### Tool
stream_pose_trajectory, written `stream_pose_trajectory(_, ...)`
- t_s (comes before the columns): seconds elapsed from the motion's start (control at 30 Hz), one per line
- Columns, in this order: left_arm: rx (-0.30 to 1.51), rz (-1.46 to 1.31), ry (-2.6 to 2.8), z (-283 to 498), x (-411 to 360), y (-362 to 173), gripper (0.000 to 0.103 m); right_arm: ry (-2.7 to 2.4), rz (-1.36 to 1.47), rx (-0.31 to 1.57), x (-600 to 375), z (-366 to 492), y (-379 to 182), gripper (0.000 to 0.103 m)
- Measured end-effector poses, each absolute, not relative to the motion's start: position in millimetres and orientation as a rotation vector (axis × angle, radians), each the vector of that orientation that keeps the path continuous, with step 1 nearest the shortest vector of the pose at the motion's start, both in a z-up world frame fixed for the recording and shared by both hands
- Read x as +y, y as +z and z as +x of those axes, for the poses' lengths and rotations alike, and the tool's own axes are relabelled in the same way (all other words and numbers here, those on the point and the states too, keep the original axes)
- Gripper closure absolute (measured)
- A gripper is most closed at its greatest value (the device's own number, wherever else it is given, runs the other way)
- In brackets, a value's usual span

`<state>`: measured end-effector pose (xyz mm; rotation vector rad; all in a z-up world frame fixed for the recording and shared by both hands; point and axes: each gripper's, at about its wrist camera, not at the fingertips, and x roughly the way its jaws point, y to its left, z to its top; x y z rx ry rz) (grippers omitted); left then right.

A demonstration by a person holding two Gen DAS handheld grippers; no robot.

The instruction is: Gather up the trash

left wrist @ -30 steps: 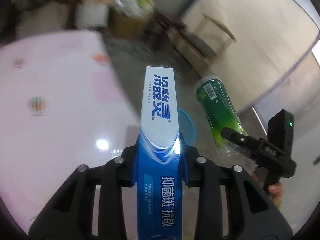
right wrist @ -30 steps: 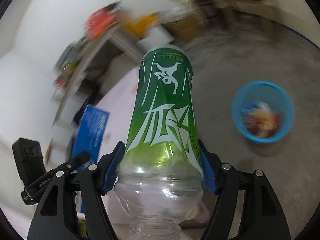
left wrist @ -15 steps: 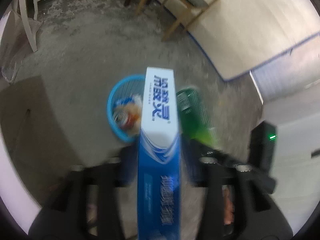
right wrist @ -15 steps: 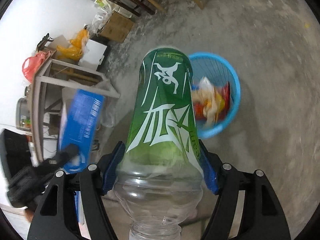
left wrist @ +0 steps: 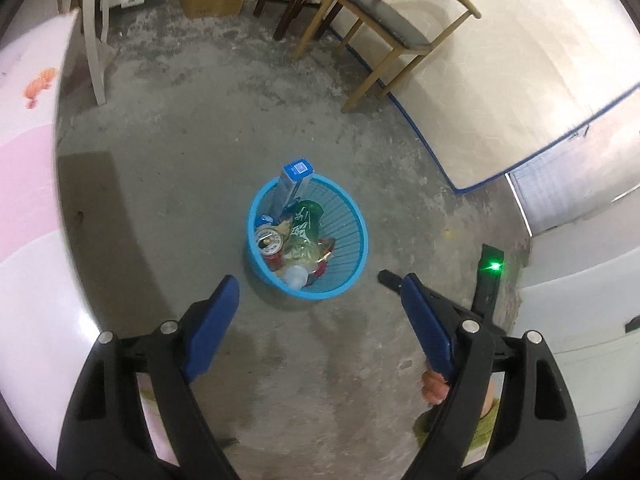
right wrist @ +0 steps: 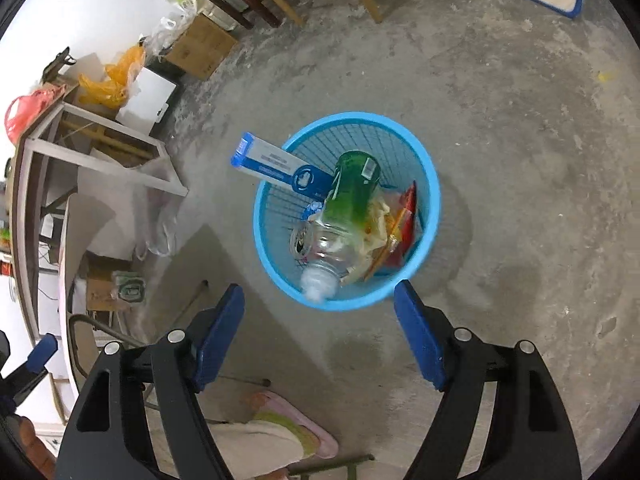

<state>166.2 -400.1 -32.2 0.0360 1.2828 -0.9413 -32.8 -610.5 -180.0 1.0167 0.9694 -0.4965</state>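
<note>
A: Where's the trash?
B: In the blue basket point(right wrist: 424, 184) on the concrete floor: green bottle point(right wrist: 344, 208) lying cap-down, toothpaste box point(right wrist: 276, 168) leaning over the rim.
A: And the tongs?
B: Left tongs point(left wrist: 320, 292) are opening, nothing between them; right tongs point(right wrist: 318, 300) gape empty (both above the basket)

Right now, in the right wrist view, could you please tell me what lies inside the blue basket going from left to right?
Blue toothpaste box → green plastic bottle → red snack wrapper, all in the blue basket.
</note>
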Motion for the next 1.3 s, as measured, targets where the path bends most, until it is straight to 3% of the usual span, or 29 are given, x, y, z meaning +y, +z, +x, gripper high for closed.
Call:
stream_pose_trajectory(0.23, 1.11, 0.047, -0.961, 126.1, -324.5, 15.8, 0.024, -0.493, 0.852, 0.89, -569.2, -63.1, -111.8, 0.028)
stream_pose_trajectory(0.33, 1.006, 0.057, -0.942, 106.5, -285.3, 36.7, 0.019, -0.442, 0.728, 0.856, -530.6, -67.7, -70.2, 0.027)
stream_pose_trajectory(0.53, 0.84, 0.027, -0.752, 64.8, -190.4, 68.3, 0.008, -0.35, 0.475, 0.767, -435.0, -72.4, -0.4, 0.008)
stream_pose_trajectory(0.67, 0.784, -0.028, -0.596, 40.5, -140.3, 75.0, 0.008, -0.31, 0.38, 0.745, -379.0, -67.5, 26.5, 0.007)
stream_pose_trajectory(0.93, 0.733, 0.067, -0.253, 14.1, -105.3, 65.0, 0.008, -0.294, 0.154, 0.682, -283.6, -66.6, 49.4, 0.007)
stream_pose_trajectory(1.1, 0.793, 0.026, -0.206, 20.0, -99.1, 61.8, 0.009, -0.31, 0.116, 0.627, -255.9, -70.4, 68.3, 0.006)
stream_pose_trajectory(1.3, 0.902, 0.072, -0.171, 10.8, -95.2, 33.4, 0.009, -0.406, 0.083, 0.788, -244.9, -59.8, 46.3, 0.006)
